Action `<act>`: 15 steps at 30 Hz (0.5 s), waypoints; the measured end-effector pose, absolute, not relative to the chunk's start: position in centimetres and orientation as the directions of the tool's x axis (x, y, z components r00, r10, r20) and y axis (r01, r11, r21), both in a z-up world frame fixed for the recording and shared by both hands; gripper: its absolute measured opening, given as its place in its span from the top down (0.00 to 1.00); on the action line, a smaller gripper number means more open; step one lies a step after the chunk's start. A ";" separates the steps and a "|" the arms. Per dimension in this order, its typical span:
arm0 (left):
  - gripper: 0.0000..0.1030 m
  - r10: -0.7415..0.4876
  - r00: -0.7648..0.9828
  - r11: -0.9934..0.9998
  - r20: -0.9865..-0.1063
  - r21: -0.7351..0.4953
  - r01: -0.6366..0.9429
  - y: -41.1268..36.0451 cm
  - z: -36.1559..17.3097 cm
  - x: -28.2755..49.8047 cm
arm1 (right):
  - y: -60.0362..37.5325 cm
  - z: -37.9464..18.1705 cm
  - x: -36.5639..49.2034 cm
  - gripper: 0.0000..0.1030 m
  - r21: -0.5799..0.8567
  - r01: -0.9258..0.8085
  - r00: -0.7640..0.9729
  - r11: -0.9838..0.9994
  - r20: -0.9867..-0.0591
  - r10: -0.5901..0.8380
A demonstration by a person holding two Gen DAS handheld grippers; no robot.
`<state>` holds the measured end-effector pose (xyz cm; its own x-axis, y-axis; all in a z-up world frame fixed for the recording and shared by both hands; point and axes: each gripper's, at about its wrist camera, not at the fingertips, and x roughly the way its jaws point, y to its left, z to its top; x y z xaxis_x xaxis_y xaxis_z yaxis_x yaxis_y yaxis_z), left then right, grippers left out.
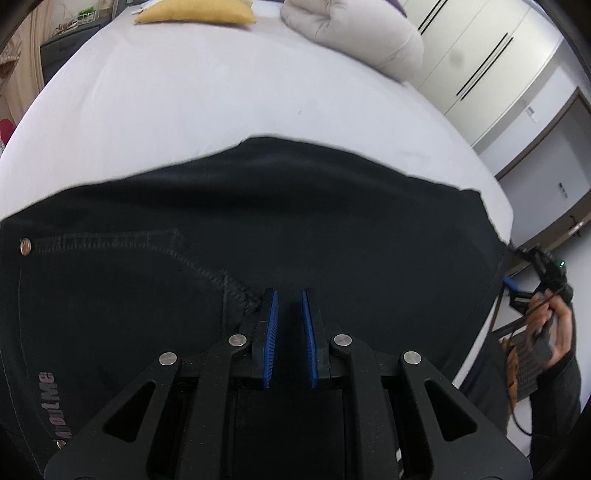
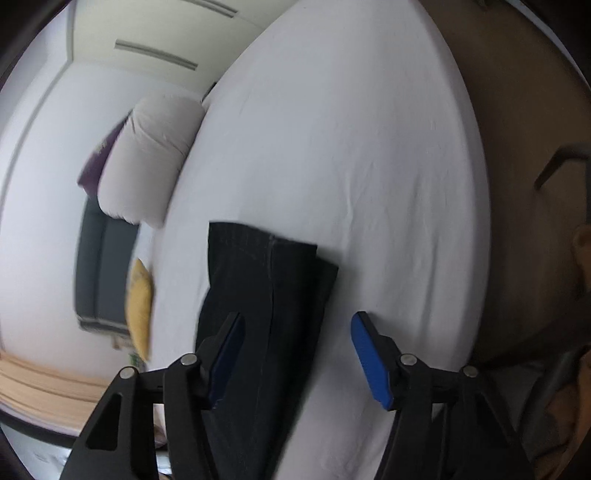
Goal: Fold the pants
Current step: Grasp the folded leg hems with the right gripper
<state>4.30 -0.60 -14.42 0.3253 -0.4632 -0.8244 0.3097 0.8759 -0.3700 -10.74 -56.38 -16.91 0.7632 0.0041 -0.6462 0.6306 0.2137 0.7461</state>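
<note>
Black pants (image 1: 258, 229) lie on the white bed (image 1: 184, 110), waist end with a rivet and a pocket seam at the left. My left gripper (image 1: 289, 295) hovers over the pants near the pocket seam, blue pads a narrow gap apart with nothing between them. In the right wrist view the leg ends of the pants (image 2: 266, 280) lie flat, one hem stepped behind the other. My right gripper (image 2: 297, 321) is wide open above the legs, straddling them, and it also shows in the left wrist view (image 1: 517, 288) at the pants' right edge.
A beige rolled duvet (image 1: 354, 37) and a yellow pillow (image 1: 195, 13) lie at the bed's far end; both also show in the right wrist view, duvet (image 2: 151, 158) and pillow (image 2: 140, 306). White wardrobes (image 1: 491, 62) stand beyond the bed. The mattress edge (image 2: 476, 221) runs close on the right.
</note>
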 end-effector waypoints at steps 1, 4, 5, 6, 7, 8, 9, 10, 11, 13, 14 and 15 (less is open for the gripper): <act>0.87 -0.468 0.320 0.874 -0.824 -0.377 0.306 0.0 -15.4 4.1 | -56.9 -17.1 -10.9 0.38 0.752 0.622 0.769 0.216 -0.639 0.010; 0.88 -0.470 0.319 0.873 -0.823 -0.380 0.305 0.0 -15.4 4.3 | -57.4 -17.5 -11.9 0.37 0.769 0.600 0.786 0.219 -0.618 0.017; 0.87 -0.464 0.319 0.875 -0.826 -0.373 0.309 -0.1 -15.4 4.3 | -57.5 -17.5 -12.0 0.38 0.786 0.580 0.802 0.215 -0.597 0.020; 0.87 -0.461 0.319 0.876 -0.828 -0.369 0.309 -0.2 -15.9 4.1 | -57.8 -17.4 -12.0 0.40 0.805 0.556 0.820 0.207 -0.572 0.023; 0.87 -0.460 0.320 0.877 -0.828 -0.369 0.308 -0.9 -16.0 4.0 | -58.0 -17.5 -12.2 0.47 0.832 0.522 0.843 0.188 -0.537 0.031; 0.87 -0.462 0.319 0.877 -0.827 -0.372 0.305 -0.8 -16.1 4.0 | -58.1 -17.5 -12.3 0.53 0.844 0.506 0.853 0.177 -0.520 0.037; 0.87 -0.464 0.319 0.876 -0.827 -0.375 0.303 -0.7 -16.0 4.1 | -58.1 -17.5 -12.4 0.54 0.855 0.490 0.863 0.172 -0.504 0.047; 0.88 -0.466 0.317 0.875 -0.826 -0.378 0.301 -0.8 -16.1 4.1 | -58.1 -17.7 -12.3 0.56 0.868 0.468 0.874 0.165 -0.482 0.059; 0.88 -0.469 0.315 0.874 -0.825 -0.382 0.300 -0.5 -16.0 4.1 | -58.0 -18.0 -12.0 0.57 0.879 0.450 0.883 0.158 -0.465 0.069; 0.88 -0.475 0.309 0.872 -0.824 -0.391 0.296 -0.4 -16.1 4.2 | -58.2 -18.9 -11.6 0.60 0.902 0.412 0.902 0.130 -0.424 0.081; 0.88 -0.478 0.306 0.870 -0.823 -0.396 0.294 -0.2 -16.2 4.3 | -58.3 -19.3 -11.5 0.63 0.910 0.398 0.910 0.111 -0.408 0.079; 0.88 -0.482 0.304 0.868 -0.822 -0.402 0.292 -0.1 -16.2 4.3 | -58.5 -19.6 -11.6 0.65 0.919 0.382 0.918 0.093 -0.389 0.076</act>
<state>4.34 -0.14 -16.20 0.3037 -0.4822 -0.8218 0.2918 0.8681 -0.4015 -11.62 -58.47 -19.64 0.9180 0.0761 -0.3892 0.3821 0.0927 0.9195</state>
